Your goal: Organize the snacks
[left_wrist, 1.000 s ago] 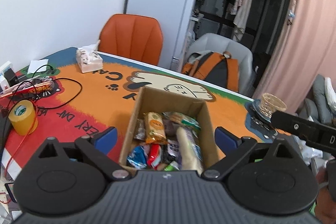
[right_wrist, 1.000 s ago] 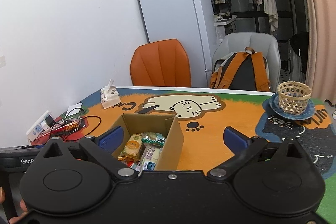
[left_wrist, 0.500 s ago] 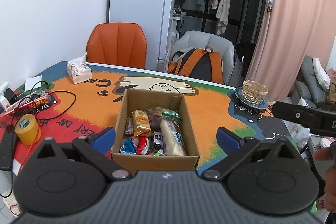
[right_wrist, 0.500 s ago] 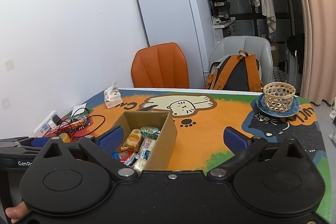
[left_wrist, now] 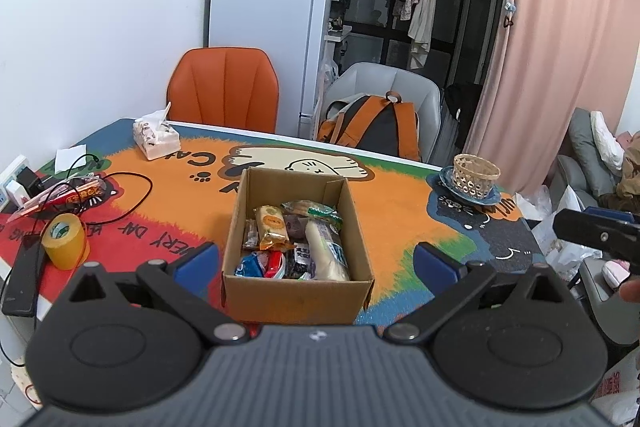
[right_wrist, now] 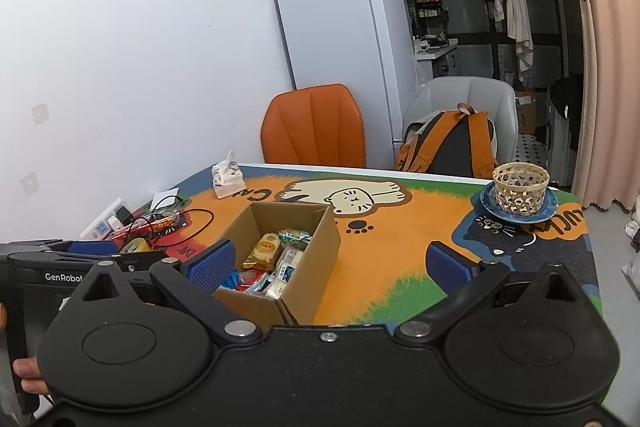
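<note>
Snacks (left_wrist: 294,241) lay packed in an open cardboard box (left_wrist: 298,293) near the tabletop's (left_wrist: 400,211) front edge, perhaps a dozen packets, though the pile hid some. Both the left tongs (left_wrist: 316,259) and right tongs (right_wrist: 330,265) hung spread wide and empty above the near edge.

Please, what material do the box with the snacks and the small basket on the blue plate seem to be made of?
The box looks like brown corrugated cardboard, matte, with raw cut edges and folded flaps. The basket seems to be woven bamboo or rattan: pale strips in an open lattice. Its exact fibre cannot be told.
</note>
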`<state>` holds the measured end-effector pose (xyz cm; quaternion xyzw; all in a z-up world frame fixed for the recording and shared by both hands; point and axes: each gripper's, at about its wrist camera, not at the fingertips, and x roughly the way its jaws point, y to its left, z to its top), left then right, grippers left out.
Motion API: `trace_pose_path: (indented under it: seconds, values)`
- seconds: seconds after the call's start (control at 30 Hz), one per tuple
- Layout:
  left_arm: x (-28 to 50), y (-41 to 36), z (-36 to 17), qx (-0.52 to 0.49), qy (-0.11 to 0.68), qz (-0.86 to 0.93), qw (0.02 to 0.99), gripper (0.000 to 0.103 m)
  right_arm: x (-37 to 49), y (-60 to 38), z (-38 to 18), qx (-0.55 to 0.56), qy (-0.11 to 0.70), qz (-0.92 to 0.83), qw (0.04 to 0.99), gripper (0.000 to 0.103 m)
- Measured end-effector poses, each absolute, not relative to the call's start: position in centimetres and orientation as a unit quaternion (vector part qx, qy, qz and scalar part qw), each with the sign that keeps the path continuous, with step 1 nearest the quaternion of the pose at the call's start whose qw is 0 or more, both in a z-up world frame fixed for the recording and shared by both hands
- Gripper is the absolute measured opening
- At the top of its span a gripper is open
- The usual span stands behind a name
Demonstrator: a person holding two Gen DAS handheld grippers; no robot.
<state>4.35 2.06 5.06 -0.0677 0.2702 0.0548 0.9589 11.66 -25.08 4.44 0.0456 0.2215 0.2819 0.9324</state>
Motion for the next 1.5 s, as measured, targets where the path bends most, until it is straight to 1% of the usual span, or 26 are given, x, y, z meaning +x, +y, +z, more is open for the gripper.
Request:
trace_pose_path:
  seconds: [0.6,1.5]
  values:
    - [3.96,2.56,5.10,-0.071,0.272,0.059,0.958,0.103,12.06,-25.04,4.21,0.044,0.244,0.287,0.925,0.103]
    - [3.69,2.55,4.79,-0.068,0.273,0.059,0.958,0.103,11.80,-24.86,3.83,0.039,0.248,0.288,0.924,0.103]
